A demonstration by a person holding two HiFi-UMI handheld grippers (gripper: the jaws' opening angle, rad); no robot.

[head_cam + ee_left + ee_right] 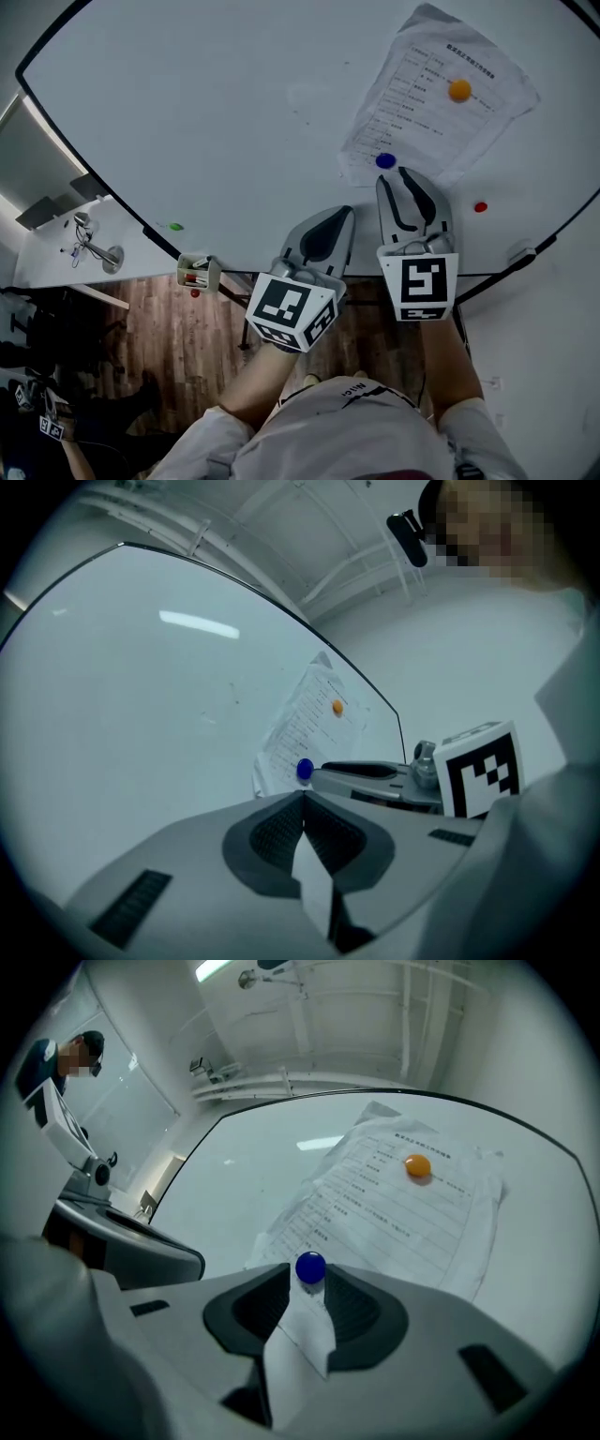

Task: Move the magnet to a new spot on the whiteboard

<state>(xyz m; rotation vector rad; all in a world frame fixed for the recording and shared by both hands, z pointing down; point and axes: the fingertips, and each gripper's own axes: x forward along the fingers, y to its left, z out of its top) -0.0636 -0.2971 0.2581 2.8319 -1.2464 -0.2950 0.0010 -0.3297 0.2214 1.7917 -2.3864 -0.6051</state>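
1. The board (pixel 234 112) fills the upper part of the head view. A printed sheet (pixel 441 103), a little crumpled, lies on its right part.
2. The blue magnet (pixel 310 1267) sits on the lower left corner of the sheet. It touches the paper and pins that corner to the board.
3. The blue magnet is a round button, so it shows no long axis and points to no side. Its flat side is against the board and its rounded face looks away from the board.
4. The right gripper (pixel 309 1286) is open. Its jaws stand apart and the paper shows in the gap between them. The blue magnet is right at the tips, in line with the gap. Whether a tip touches it, I cannot tell.
5. In the head view the blue magnet lies just beyond the tips of the right gripper, a bit toward the left jaw.
6. The left gripper (pixel 304 799) is closed, with its jaws together and nothing between them. It is held just beside the right gripper, on its left and lower, off the sheet.
7. An orange magnet (pixel 459 90) sits on the upper part of the sheet, well apart from the blue magnet.
8. A red magnet (pixel 480 207) is on the bare board to the right of the right gripper. A green magnet (pixel 175 226) is near the lower left edge of the board.
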